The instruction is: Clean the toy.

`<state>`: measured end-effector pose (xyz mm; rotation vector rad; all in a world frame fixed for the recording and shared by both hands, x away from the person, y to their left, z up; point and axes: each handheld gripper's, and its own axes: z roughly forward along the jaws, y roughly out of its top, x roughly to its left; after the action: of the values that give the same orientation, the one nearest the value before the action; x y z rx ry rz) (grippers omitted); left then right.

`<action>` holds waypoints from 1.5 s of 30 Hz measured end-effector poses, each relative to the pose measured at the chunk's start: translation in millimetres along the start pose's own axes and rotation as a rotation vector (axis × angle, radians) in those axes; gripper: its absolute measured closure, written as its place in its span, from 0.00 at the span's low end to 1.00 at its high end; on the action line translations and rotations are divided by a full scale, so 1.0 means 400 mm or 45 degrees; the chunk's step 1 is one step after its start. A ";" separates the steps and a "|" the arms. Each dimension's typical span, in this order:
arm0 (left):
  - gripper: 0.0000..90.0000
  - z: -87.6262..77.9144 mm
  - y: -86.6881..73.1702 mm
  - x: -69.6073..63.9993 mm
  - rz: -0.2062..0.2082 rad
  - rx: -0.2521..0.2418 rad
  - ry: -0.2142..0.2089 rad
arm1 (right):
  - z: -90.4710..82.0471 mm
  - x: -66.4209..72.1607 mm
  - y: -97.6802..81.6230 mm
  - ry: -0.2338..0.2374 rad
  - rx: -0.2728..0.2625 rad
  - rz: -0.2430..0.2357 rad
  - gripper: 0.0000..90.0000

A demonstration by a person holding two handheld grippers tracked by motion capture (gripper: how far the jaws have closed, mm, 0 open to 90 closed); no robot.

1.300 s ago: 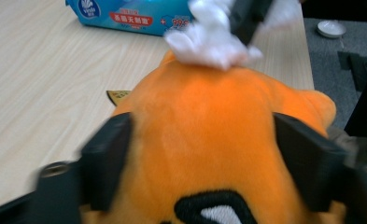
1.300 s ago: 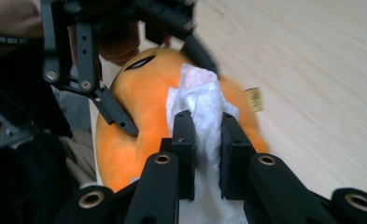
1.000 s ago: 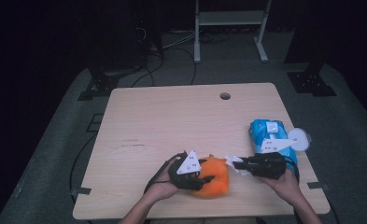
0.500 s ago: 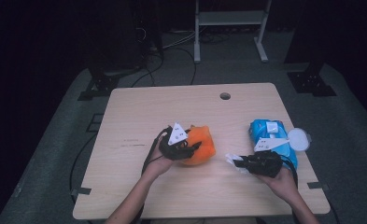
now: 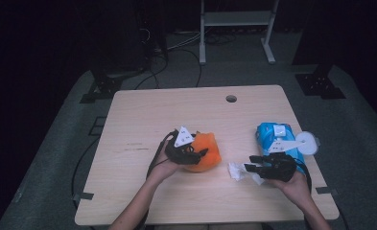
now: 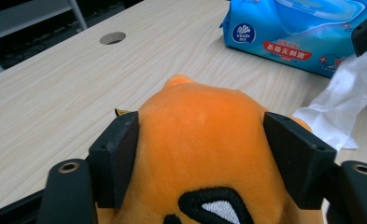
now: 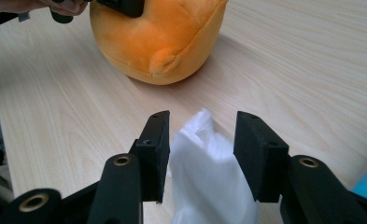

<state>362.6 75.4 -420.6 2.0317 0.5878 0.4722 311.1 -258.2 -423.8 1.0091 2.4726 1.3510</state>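
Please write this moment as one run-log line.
left claw: just opening, pads touch orange plush toy | right claw: just opening, white wipe loose between

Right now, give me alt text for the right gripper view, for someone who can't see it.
The right gripper, jaws just opened, has a white wipe lying loose between them on a wooden table. Beyond it sits an orange plush toy, with the left gripper on its top.
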 end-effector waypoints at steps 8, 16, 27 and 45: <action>0.27 -0.011 0.017 0.009 0.007 -0.012 -0.023 | -0.039 -0.015 -0.033 0.019 -0.014 0.023 0.56; 0.16 -0.050 0.020 0.008 -0.020 -0.018 -0.043 | -0.069 -0.006 -0.052 0.016 -0.065 -0.005 0.52; 0.11 -0.135 -0.025 0.010 -0.075 -0.040 -0.040 | -0.066 0.005 -0.043 0.008 -0.090 -0.013 0.43; 0.10 -0.227 -0.134 0.040 -0.204 -0.047 0.035 | -0.075 -0.006 -0.049 -0.026 -0.124 0.009 0.38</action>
<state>314.5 170.7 -421.4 1.9281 0.7466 0.4128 290.5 -287.6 -422.2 1.0055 2.3654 1.4402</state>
